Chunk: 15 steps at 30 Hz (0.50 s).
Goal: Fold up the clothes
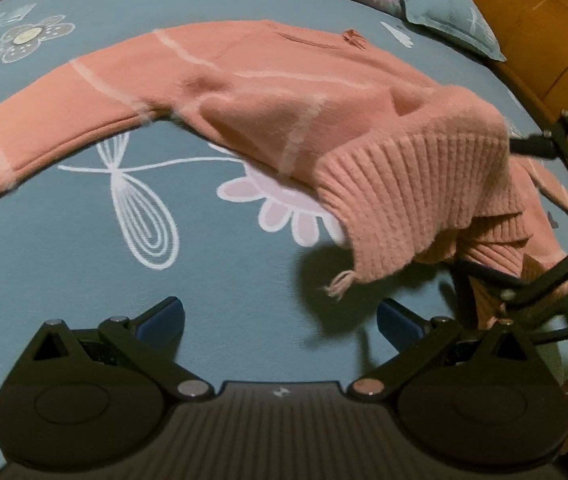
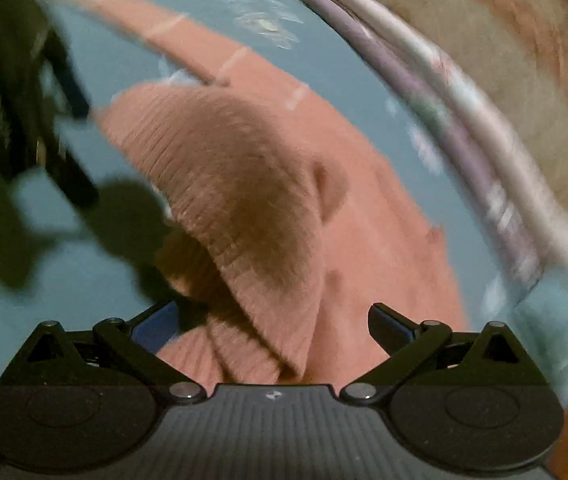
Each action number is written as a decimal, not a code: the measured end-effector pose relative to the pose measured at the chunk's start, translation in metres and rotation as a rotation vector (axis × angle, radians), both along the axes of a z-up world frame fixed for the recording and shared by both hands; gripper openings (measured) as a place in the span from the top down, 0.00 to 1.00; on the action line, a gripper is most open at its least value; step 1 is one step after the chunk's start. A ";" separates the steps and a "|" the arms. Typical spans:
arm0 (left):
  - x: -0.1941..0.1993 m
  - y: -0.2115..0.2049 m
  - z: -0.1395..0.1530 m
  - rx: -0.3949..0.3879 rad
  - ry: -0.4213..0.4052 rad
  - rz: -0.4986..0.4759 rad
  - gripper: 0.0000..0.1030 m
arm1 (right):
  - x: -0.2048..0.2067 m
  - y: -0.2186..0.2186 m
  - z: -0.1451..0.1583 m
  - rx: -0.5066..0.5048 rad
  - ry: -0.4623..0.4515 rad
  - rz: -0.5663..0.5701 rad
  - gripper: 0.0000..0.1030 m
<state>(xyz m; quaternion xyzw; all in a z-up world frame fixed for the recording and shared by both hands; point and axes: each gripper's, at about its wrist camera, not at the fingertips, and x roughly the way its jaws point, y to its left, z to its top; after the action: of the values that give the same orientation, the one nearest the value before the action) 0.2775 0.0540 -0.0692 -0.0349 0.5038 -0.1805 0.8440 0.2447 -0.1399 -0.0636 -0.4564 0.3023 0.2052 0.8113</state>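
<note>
**Pink sweater spread on the bed, ribbed hem lifted**

Right now I am looking at a fuzzy salmon-pink knit sweater [image 1: 284,92] lying across a teal bedspread [image 1: 84,264] printed with white outline flowers. Pale stripes are crossing its soft body, and one long sleeve [image 1: 44,120] is stretching flat toward the left. The ribbed hem [image 1: 416,200] is hanging raised and folded over near the right side, with a frayed thread dangling at its corner.

My left gripper [image 1: 280,320] is hovering over bare bedspread with its blue-padded fingers spread wide, holding nothing. My right gripper [image 2: 272,324] is also standing wide, with ribbed knit [image 2: 244,200] bunching between its fingers; that view is blurring, so I cannot tell whether fabric is touching the pads.

Open bedspread is lying below the sweater. A teal pillow [image 1: 448,16] and a wooden headboard [image 1: 544,32] are bordering the far right.
</note>
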 end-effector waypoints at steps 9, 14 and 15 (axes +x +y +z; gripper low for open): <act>-0.011 0.010 0.000 -0.007 0.002 0.031 0.01 | -0.005 0.014 0.012 -0.058 -0.232 0.095 0.00; -0.009 0.011 0.001 -0.010 -0.007 0.032 0.01 | -0.008 0.015 0.027 0.002 -0.351 0.099 0.00; -0.009 0.011 0.002 -0.011 -0.009 0.031 0.01 | -0.006 0.015 0.024 -0.013 -0.341 0.100 0.00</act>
<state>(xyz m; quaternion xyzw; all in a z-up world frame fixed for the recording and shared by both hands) 0.2685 0.0650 -0.0675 -0.0464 0.4985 -0.1704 0.8487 0.2382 -0.1252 -0.0399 -0.5043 0.1386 0.1630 0.8366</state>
